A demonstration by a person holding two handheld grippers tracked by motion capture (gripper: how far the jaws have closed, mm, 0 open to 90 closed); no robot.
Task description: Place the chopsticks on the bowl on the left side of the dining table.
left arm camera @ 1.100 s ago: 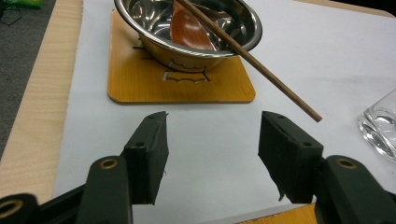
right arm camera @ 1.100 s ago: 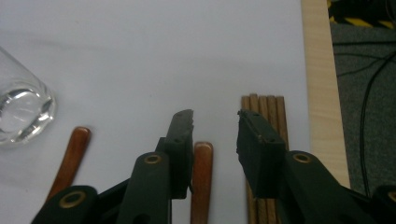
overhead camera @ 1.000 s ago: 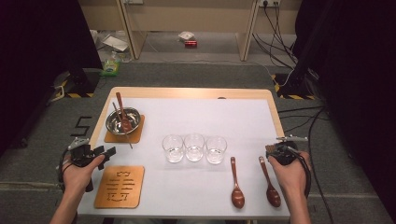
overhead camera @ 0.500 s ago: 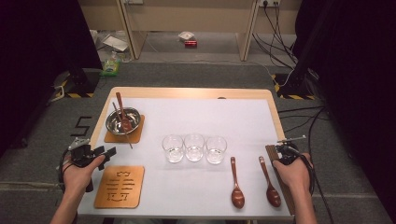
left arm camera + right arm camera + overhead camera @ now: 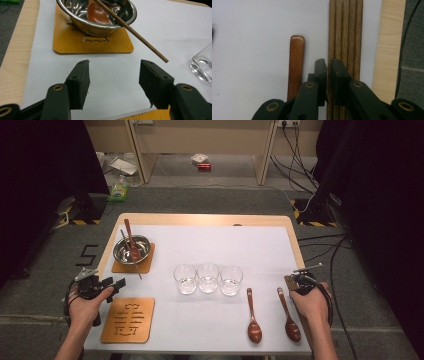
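Note:
Several wooden chopsticks [image 5: 347, 30] lie side by side along the table's right edge. My right gripper [image 5: 328, 62] has just been closing. Its jaws now stand almost together, pinched on the leftmost chopstick [image 5: 332, 30]. The same right gripper [image 5: 294, 282] sits by the right table edge in the high view. A wooden spoon's handle [image 5: 296, 57] lies just left of it. My left gripper [image 5: 113, 67] is open with nothing between its jaws, hovering near a steel bowl [image 5: 100, 15]. The bowl holds a spoon and one chopstick [image 5: 140, 37]. In the high view the left gripper [image 5: 116, 284] is at the table's left edge.
Three empty glasses [image 5: 207, 279] stand in a row mid-table. Two wooden spoons [image 5: 252, 317] lie at the front right. The bowl rests on a wooden coaster [image 5: 145, 265], and a second coaster [image 5: 129, 320] lies bare at the front left. Cables trail on the floor to the right.
The right hand has shifted slightly over the chopsticks at the table's right edge. The left hand and everything on the table have kept still.

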